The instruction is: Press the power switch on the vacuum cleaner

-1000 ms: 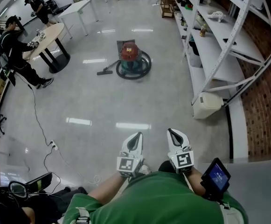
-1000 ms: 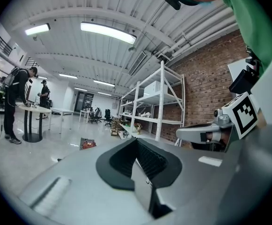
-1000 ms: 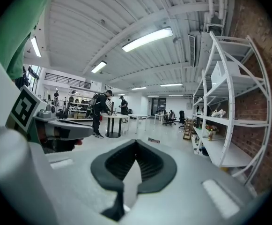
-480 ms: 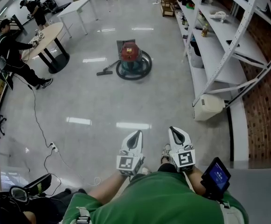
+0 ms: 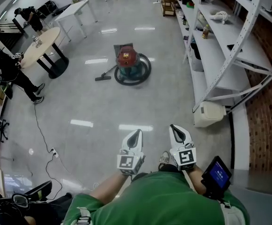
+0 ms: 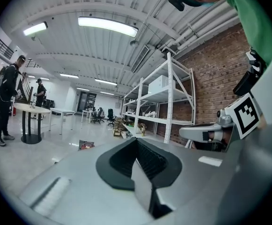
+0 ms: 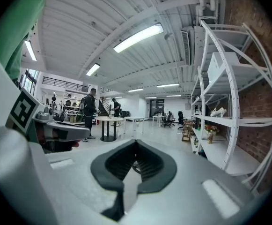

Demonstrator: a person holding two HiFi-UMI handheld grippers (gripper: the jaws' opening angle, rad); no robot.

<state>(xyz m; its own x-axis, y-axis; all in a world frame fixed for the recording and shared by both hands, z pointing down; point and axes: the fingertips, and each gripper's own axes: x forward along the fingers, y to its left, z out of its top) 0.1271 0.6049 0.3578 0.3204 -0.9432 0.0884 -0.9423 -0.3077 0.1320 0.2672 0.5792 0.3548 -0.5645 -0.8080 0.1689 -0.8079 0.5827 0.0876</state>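
The vacuum cleaner (image 5: 128,60), red on top with a teal base and a coiled hose, stands on the floor several metres ahead. Its floor nozzle (image 5: 103,78) lies to its left. I hold both grippers close to my body, far from it. My left gripper (image 5: 135,136) and my right gripper (image 5: 175,129) point forward, jaws shut with nothing between them. In the left gripper view the vacuum cleaner (image 6: 85,146) shows small, left of my shut left gripper (image 6: 136,142). The right gripper view shows my right gripper (image 7: 136,143) shut. No power switch can be made out from here.
White shelving (image 5: 220,41) runs along the right wall, with a white bin (image 5: 209,114) at its foot. A round table (image 5: 40,43) and a person (image 5: 4,69) are at the left. A cable with a power strip (image 5: 54,151) lies on the floor at lower left.
The person by the round table has stepped away to the left. The vacuum cleaner sits slightly lower in view. Both grippers have kept their pose, shut.
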